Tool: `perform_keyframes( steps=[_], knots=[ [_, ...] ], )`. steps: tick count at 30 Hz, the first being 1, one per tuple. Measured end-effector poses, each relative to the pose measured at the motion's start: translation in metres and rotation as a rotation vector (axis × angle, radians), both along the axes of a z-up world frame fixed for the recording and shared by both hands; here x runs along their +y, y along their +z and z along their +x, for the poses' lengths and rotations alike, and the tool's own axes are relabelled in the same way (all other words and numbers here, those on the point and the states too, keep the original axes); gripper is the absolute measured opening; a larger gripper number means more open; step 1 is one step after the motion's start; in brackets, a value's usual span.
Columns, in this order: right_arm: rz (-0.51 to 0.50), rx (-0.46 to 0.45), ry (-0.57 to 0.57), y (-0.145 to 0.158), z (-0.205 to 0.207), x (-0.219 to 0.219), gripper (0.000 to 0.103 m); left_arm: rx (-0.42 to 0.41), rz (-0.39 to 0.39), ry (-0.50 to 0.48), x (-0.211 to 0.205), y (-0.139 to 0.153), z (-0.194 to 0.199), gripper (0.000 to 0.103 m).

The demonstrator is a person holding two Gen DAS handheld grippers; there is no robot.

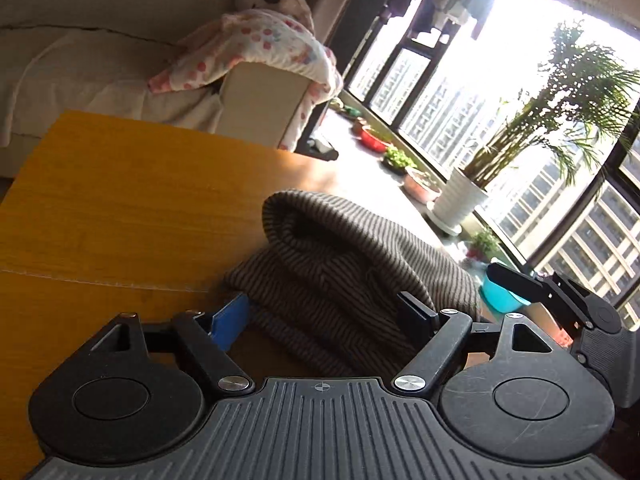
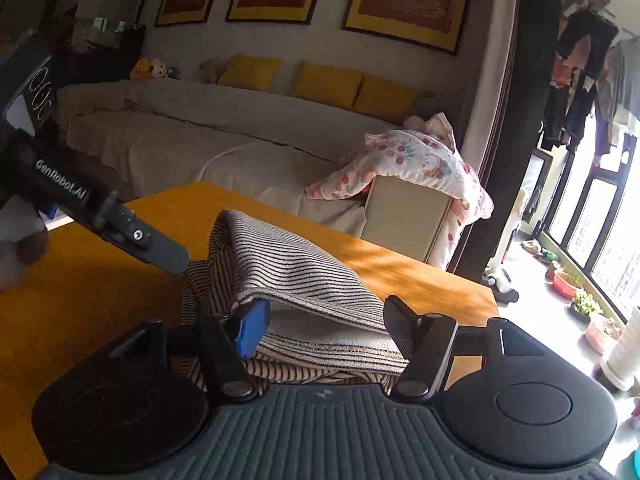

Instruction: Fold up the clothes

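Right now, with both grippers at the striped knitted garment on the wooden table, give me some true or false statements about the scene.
1. The brown-and-cream striped knitted garment lies folded on the orange wooden table. True.
2. The pink spotted blanket lies on the table. False: it drapes over the beige sofa's arm.
3. Yellow cushions line the sofa's back. True.
4. The potted palm stands on the table. False: it stands on the floor by the window.

Brown-and-cream striped garment [image 2: 288, 280], folded in layers, bunched on wooden table [image 2: 100, 300]
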State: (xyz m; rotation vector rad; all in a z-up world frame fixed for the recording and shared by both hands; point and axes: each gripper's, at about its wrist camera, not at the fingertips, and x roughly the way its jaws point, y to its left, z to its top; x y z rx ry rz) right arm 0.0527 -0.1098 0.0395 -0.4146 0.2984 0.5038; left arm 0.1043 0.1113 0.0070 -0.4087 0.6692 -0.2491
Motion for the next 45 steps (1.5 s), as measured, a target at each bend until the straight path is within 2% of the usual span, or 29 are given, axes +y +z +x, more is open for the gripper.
perform_keyframes(
  steps=[2,5,7,10,12,16,19,20,21,22,25,26,27,30,31,32,33,34,35,36,40,42,45],
  knots=[
    [-0.043,-0.048,0.022,-0.003,-0.009,0.008,0.064,0.019,-0.011,0.018,0.001,-0.001,0.002,0.084],
    [-0.102,-0.024,0.077,-0.002,-0.016,0.007,0.064,0.039,-0.015,-0.010,0.001,-0.006,0.005,0.082],
    [-0.116,-0.014,0.100,-0.001,-0.024,0.004,0.065,0.050,-0.009,-0.032,-0.003,-0.010,0.005,0.076],
    [-0.079,-0.024,0.135,0.005,-0.040,0.001,0.078,0.056,0.045,-0.059,-0.016,-0.019,0.007,0.069],
    [-0.076,-0.060,0.161,0.005,-0.050,0.006,0.081,0.058,0.072,-0.060,-0.020,-0.022,0.008,0.070],
    [-0.161,-0.129,0.156,-0.016,-0.051,0.030,0.081,0.074,0.085,-0.044,-0.018,-0.028,0.009,0.070],
    [-0.225,-0.091,0.146,-0.039,-0.039,0.045,0.081,0.078,0.081,-0.029,-0.014,-0.027,0.004,0.065],
    [-0.223,-0.102,0.134,-0.041,-0.037,0.045,0.078,0.073,0.075,-0.028,-0.012,-0.025,0.001,0.065],
    [-0.215,-0.117,0.120,-0.040,-0.036,0.043,0.062,0.067,0.068,-0.029,-0.010,-0.023,-0.002,0.065],
    [-0.207,-0.132,0.105,-0.039,-0.035,0.041,0.056,0.062,0.047,-0.035,-0.009,-0.021,-0.003,0.065],
    [-0.241,-0.200,0.073,-0.038,-0.038,0.037,0.054,0.061,-0.039,-0.076,-0.011,-0.019,-0.001,0.063],
    [-0.272,-0.220,0.066,-0.041,-0.038,0.038,0.057,0.064,-0.052,-0.091,-0.014,-0.020,0.001,0.062],
    [-0.302,-0.232,0.060,-0.045,-0.037,0.038,0.068,0.068,-0.062,-0.107,-0.017,-0.021,0.003,0.059],
    [-0.302,-0.221,0.056,-0.052,-0.029,0.037,0.076,0.096,-0.037,-0.126,-0.030,-0.031,0.009,0.046],
    [-0.298,-0.216,0.056,-0.054,-0.026,0.036,0.076,0.094,-0.030,-0.126,-0.031,-0.031,0.008,0.046],
    [-0.294,-0.210,0.056,-0.056,-0.023,0.036,0.074,0.091,-0.025,-0.126,-0.031,-0.031,0.006,0.045],
    [-0.282,-0.199,0.060,-0.055,-0.019,0.034,0.058,0.092,-0.030,-0.133,-0.031,-0.030,0.005,0.042],
    [-0.266,-0.199,0.064,-0.051,-0.017,0.031,0.047,0.094,-0.037,-0.140,-0.030,-0.030,0.004,0.037],
    [-0.250,-0.223,0.058,-0.042,-0.017,0.029,0.030,0.098,-0.046,-0.144,-0.029,-0.031,0.004,0.037],
    [-0.231,-0.261,0.050,-0.030,-0.019,0.027,0.026,0.102,-0.054,-0.147,-0.028,-0.034,0.004,0.035],
    [-0.193,-0.409,0.124,0.021,-0.045,0.030,0.024,0.115,-0.120,-0.149,-0.024,-0.042,0.008,0.033],
    [-0.222,-0.407,0.186,0.018,-0.059,0.037,0.024,0.114,-0.134,-0.151,-0.022,-0.044,0.009,0.033],
    [-0.305,-0.348,0.225,-0.016,-0.065,0.047,0.024,0.115,-0.148,-0.151,-0.016,-0.044,0.005,0.033]
  ],
)
